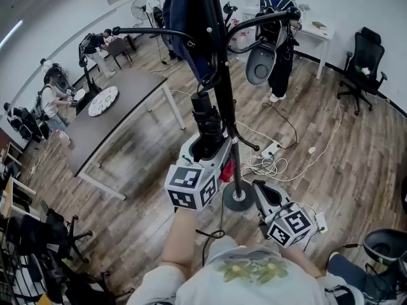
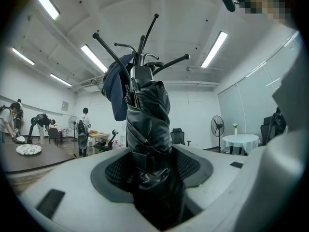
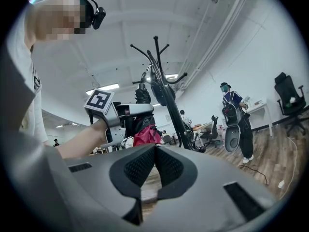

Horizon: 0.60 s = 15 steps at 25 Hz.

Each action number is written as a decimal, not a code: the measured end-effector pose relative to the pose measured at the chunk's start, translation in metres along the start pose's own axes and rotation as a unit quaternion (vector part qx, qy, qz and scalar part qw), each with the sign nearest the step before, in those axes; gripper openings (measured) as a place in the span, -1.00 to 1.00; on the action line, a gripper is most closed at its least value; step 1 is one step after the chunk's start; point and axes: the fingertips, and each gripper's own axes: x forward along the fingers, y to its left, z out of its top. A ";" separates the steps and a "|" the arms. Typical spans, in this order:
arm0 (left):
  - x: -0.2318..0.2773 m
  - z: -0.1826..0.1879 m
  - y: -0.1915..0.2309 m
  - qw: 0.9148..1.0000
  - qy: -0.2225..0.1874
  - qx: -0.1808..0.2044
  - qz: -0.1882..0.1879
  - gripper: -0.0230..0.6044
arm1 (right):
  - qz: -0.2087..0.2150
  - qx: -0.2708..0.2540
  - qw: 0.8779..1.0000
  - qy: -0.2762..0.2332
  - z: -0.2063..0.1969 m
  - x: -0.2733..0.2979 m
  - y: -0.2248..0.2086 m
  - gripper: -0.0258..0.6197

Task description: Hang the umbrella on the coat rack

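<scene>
My left claw (image 1: pixel 205 150) was clenched on the folded umbrella (image 2: pixel 149 124), holding it upright just in front of the rack (image 1: pixel 224 75). By my reckoning, picking up and carrying were done, but the hanging was not. The umbrella rested on no hook, and I could not see its handle or any strap. A dark blue cloth (image 2: pixel 116 88) already took one hook, while the others looked bare. My right claw (image 3: pixel 155 153) was closed on nothing, low near the rack's base.

No readable text, labels or numbers anywhere.
</scene>
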 end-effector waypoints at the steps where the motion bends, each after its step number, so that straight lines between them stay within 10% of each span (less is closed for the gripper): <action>1: 0.000 -0.002 0.000 1.000 0.003 -0.001 0.000 -0.15 | 0.000 0.000 1.000 0.000 0.000 0.000 0.001 -0.91; 15: 0.006 -0.009 0.005 0.999 0.022 0.039 0.025 -0.15 | -0.007 0.007 1.000 -0.001 -0.003 0.002 -0.008 -0.91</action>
